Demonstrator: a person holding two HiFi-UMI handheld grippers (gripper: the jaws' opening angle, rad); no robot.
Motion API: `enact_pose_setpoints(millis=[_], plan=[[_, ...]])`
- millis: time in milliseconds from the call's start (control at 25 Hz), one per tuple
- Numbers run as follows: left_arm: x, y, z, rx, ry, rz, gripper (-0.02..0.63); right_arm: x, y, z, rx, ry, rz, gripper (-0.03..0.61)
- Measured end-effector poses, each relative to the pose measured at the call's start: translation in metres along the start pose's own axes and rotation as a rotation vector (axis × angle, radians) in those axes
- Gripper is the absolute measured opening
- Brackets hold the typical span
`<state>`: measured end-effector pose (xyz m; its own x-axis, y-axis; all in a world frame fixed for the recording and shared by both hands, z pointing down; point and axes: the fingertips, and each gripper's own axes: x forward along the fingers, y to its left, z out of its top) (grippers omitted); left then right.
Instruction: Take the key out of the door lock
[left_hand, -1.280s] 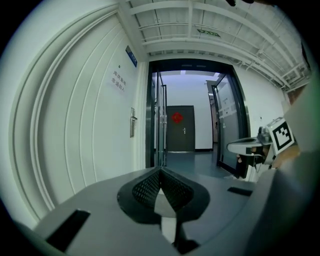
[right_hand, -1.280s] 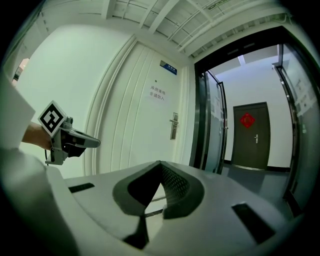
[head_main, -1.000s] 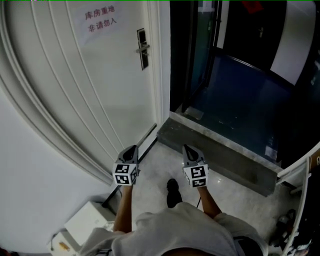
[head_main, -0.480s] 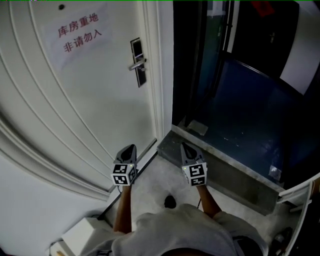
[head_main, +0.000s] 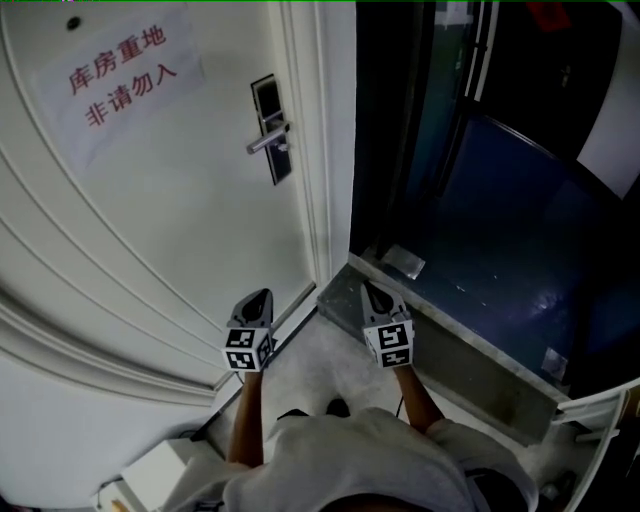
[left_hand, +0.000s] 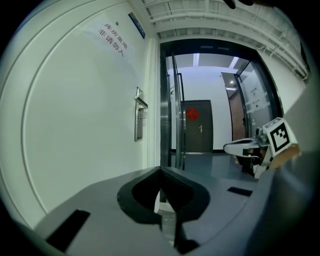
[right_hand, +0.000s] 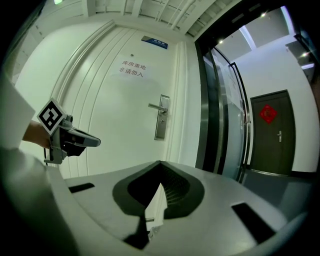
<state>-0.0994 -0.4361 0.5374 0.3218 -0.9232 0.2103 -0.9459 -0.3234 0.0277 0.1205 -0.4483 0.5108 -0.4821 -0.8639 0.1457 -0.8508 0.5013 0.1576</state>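
The left tool (head_main: 257, 298) and the right tool (head_main: 375, 293) are both closed, jaw tips meeting with nothing between them, held side by side low before the white door (head_main: 170, 220). The door lock (head_main: 268, 128) with its lever handle (head_main: 264, 142) sits near the door's right edge, well apart from both tools. A key in it is too small to make out.
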Motion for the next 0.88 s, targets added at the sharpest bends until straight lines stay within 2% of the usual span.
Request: enact_pose_setpoints(millis=[120,320,880], plan=[[0.008,0.011,-0.008,-0.01,0.027,0.02,0.018,0.015,0.002,-0.007,0.003,0.016,0.025,0.023],[0.027,0.023,-0.002,-0.01,0.025,0.029,0.018,0.038,-0.002,-0.008,0.002,0.025,0.041,0.023],[0.095,0.07,0.005,-0.008,0.017,-0.015,0.018,0.12,-0.007,-0.009,0.001,0.045,0.027,0.023]])
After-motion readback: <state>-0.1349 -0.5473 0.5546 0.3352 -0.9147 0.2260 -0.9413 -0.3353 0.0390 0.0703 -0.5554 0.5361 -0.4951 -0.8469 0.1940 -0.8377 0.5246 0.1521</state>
